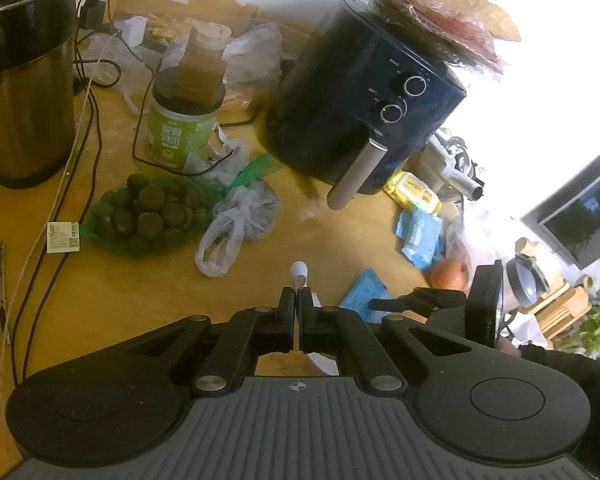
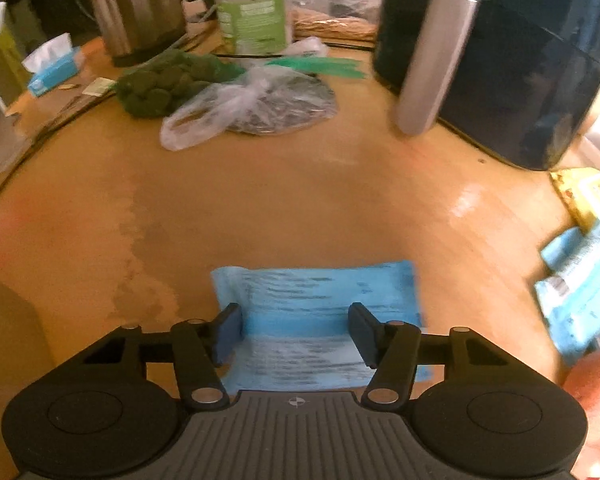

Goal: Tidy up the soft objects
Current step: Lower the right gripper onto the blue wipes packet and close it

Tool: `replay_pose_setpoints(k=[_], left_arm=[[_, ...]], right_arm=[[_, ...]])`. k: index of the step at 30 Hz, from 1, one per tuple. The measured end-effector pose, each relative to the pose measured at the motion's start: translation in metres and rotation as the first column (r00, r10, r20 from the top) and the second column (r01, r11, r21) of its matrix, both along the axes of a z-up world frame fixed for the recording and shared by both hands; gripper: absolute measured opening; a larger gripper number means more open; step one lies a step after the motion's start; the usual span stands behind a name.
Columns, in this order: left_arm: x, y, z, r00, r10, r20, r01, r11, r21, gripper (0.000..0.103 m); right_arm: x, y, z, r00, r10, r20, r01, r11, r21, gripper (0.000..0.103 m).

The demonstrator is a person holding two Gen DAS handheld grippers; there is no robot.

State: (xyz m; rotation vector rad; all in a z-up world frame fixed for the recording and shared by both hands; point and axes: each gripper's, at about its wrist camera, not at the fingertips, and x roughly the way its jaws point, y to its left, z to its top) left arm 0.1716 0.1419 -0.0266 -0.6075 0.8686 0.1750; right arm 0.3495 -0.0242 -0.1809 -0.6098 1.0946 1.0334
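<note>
Seen from the left wrist, the left gripper hangs over a wooden table with its jaws pressed together on a thin white plastic piece that sticks up between them. Beyond it lie a green net bag of dark round fruit, a clear plastic bag, a green-labelled jar, a steel kettle and a black air fryer. To the right sit blue tissue packs.

From the right wrist, the right gripper points steeply down over a flat blue tissue pack lying on the table. Its jaws stand apart, straddling the pack; the blurred frame does not settle whether the pads touch it. The air fryer stands at upper right.
</note>
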Motion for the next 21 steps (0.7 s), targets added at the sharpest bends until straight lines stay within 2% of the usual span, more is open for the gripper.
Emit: replay_pose_setpoints(k=[1,3,4,6,9,12,15,17,20,21], left_arm=[[0.000,0.000,0.001,1.000,0.000,0.003,0.000,1.000,-0.001,0.002],[-0.001,-0.001,0.002,1.000,0.000,0.007,0.000,1.000,-0.001,0.002],[-0.001,-0.001,0.002,1.000,0.001,0.008,-0.001,1.000,-0.001,0.002],[-0.002,-0.001,0.003,1.000,0.004,0.009,-0.004,1.000,-0.001,0.002],[-0.004,0.000,0.002,1.000,0.007,0.007,-0.007,1.000,0.000,0.002],[-0.005,0.000,0.002,1.000,0.013,0.003,-0.013,1.000,-0.001,0.002],[-0.006,0.000,0.002,1.000,0.019,-0.001,-0.019,1.000,0.000,0.002],[-0.007,0.000,0.003,1.000,0.023,0.000,-0.023,1.000,-0.001,0.002],[-0.008,0.000,0.004,1.000,0.028,0.001,-0.028,1.000,-0.001,0.002],[-0.009,0.000,0.004,1.000,0.028,0.002,-0.028,1.000,-0.001,0.002]], right_arm=[[-0.001,0.001,0.001,1.000,-0.010,0.002,0.010,1.000,0.000,0.068],[0.000,0.000,0.002,0.999,-0.038,0.003,0.038,0.999,0.006,0.098],[0.000,-0.001,0.003,0.999,-0.054,0.000,0.054,0.998,0.018,0.103],[0.001,-0.003,0.004,0.997,-0.076,0.000,0.076,0.996,0.037,0.103],[0.001,-0.001,-0.002,0.998,-0.061,-0.009,0.061,0.998,0.002,0.103],[-0.004,0.004,-0.012,0.999,-0.020,0.029,0.021,0.999,-0.040,0.103],[-0.016,0.010,-0.020,0.991,0.046,0.122,-0.035,0.995,-0.096,0.103],[-0.019,0.009,-0.020,0.988,0.059,0.140,-0.047,0.995,-0.087,0.102],[-0.017,0.006,-0.016,0.989,0.041,0.140,-0.029,0.996,-0.081,0.089],[-0.018,0.005,-0.014,0.989,0.047,0.138,-0.036,0.996,-0.085,0.080]])
